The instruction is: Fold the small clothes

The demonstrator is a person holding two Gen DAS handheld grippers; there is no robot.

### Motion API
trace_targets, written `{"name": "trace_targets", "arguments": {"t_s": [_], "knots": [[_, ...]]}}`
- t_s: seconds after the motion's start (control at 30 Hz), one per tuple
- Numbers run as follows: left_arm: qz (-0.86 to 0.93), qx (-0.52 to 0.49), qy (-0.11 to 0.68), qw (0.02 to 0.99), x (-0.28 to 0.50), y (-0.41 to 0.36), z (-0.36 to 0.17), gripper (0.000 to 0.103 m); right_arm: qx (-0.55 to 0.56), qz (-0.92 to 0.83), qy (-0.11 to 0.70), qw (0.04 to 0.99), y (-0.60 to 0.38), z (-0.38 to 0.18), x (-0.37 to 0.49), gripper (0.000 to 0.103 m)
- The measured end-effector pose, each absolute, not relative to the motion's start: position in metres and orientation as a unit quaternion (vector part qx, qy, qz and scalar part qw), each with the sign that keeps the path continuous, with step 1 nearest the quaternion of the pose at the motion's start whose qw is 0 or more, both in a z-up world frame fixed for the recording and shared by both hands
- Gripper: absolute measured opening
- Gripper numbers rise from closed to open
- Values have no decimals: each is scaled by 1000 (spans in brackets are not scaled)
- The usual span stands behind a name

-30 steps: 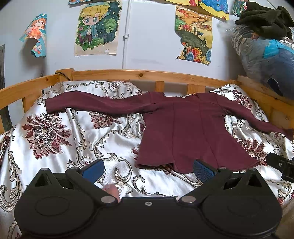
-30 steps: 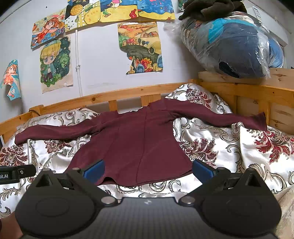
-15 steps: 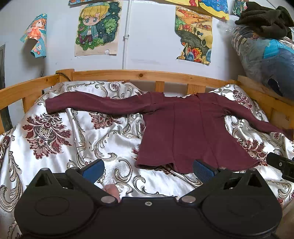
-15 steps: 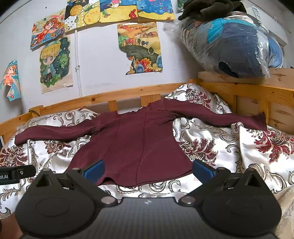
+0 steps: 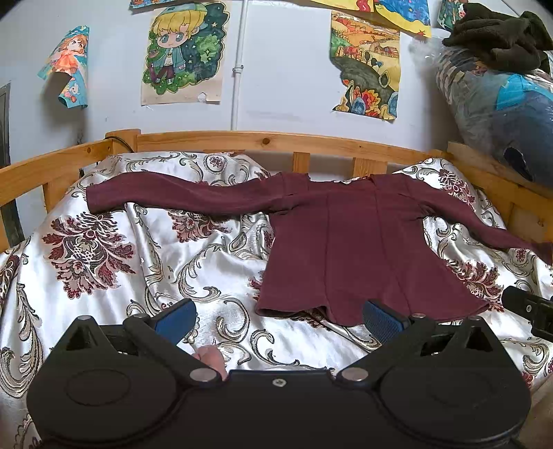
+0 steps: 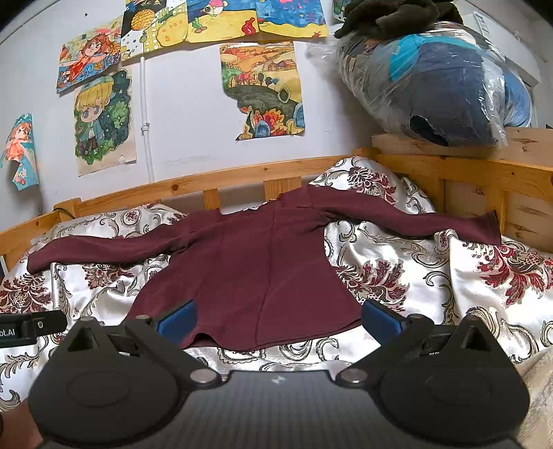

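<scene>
Nearest the left wrist camera, the left gripper (image 5: pixel 278 319) hovers above the bed with its blue-padded jaws spread wide and nothing between them; a fingertip (image 5: pixel 210 355) of the person shows just below the left pad. The right gripper (image 6: pixel 278 319) is likewise wide open and empty, its blue pads framing the garment's near hem. In the right wrist view a black part of the other tool enters at the left edge, bearing partial white lettering that reads "ot.AI" (image 6: pixel 7 332). Under both tools lies the glossy white satin bedspread with dark red floral and grey scroll pattern (image 5: pixel 103 248), wrinkled in places. The maroon long-sleeved small top (image 5: pixel 359 248) lies flat on it, hem toward the cameras, neckline toward the far rail, both sleeves spread outward; the left sleeve (image 5: pixel 179 197) runs across the bedspread, and the right sleeve's cuff (image 6: pixel 484 228) reaches close to the side rail. Nothing lies on the top. Beyond it stands the light pine bed rail with slats (image 5: pixel 262 140). To the far right, a clear plastic bag stuffed with blue and dark bedding (image 6: pixel 435 86) rests on a wooden ledge, with a dark olive fleece garment (image 6: pixel 390 15) on top. On the white wall hang coloured cartoon drawings, among them a blond-haired character poster (image 5: pixel 183 51) and a landscape drawing (image 6: pixel 262 89); no writing on them is legible.
</scene>
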State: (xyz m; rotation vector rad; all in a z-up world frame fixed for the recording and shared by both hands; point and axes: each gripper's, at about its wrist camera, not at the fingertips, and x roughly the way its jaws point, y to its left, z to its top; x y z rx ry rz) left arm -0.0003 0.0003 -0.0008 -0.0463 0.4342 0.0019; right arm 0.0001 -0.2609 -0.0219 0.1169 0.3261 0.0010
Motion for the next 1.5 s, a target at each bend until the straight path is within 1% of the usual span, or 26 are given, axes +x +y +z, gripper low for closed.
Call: {"name": "trace_targets", "arguments": {"t_s": [0.87, 1.03, 1.33, 1.5], "knots": [[1, -22, 218, 976, -1, 1, -1, 102, 58, 1, 170, 984, -260, -24, 3, 103], [3, -13, 227, 974, 2, -1, -3, 102, 45, -16, 199, 979, -258, -28, 12, 103], [0, 32, 244, 969, 20, -16, -7, 102, 12, -88, 285, 954, -253, -26, 43, 103], [4, 45, 250, 967, 39, -29, -6, 102, -4, -96, 304, 948, -261, -20, 72, 103]]}}
